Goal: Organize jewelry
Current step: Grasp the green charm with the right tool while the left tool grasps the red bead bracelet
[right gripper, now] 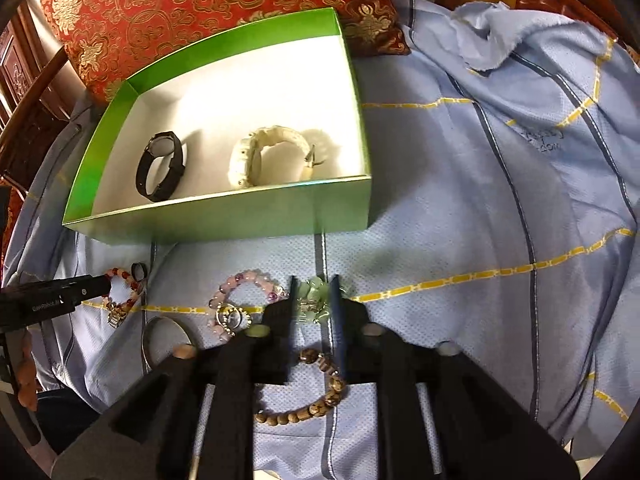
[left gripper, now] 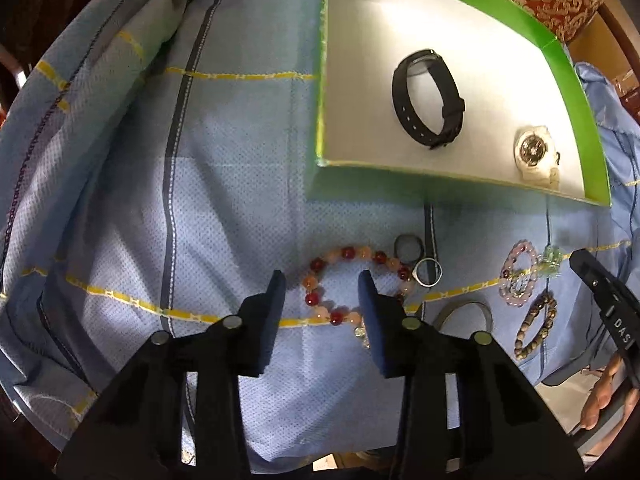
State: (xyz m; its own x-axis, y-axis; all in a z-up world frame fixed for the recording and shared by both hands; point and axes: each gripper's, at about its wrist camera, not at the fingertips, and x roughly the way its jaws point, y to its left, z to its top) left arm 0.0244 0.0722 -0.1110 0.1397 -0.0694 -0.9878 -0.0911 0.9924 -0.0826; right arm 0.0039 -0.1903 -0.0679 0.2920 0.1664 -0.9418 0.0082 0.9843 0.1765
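The left tool (left gripper: 322,280) is open, its jaws spread wide above the red and orange bead bracelet (left gripper: 352,286), which lies flat on the blue cloth (left gripper: 224,184) partly between the two fingers. Just beyond the right finger of this tool lie a dark ring (left gripper: 408,248) and a silver ring (left gripper: 428,273), close together. To the right of these sit a silver bangle (left gripper: 466,314), a pink bead bracelet (left gripper: 519,278) and a brown bead bracelet (left gripper: 536,326). The right tool (right gripper: 315,292) has its jaws narrowed around a pale green bead bracelet (right gripper: 316,300); whether the fingers actually grip it cannot be told. The brown bead bracelet (right gripper: 308,392) lies directly beneath this tool, nearer the camera. The pink bead bracelet (right gripper: 244,302) lies just left of the left finger. Ahead of both tools stands a green box (right gripper: 224,220) with a white interior, holding a black watch (right gripper: 160,166) and a white watch (right gripper: 268,156) side by side, apart from each other. A red patterned cushion (right gripper: 200,4) lies beyond the box.
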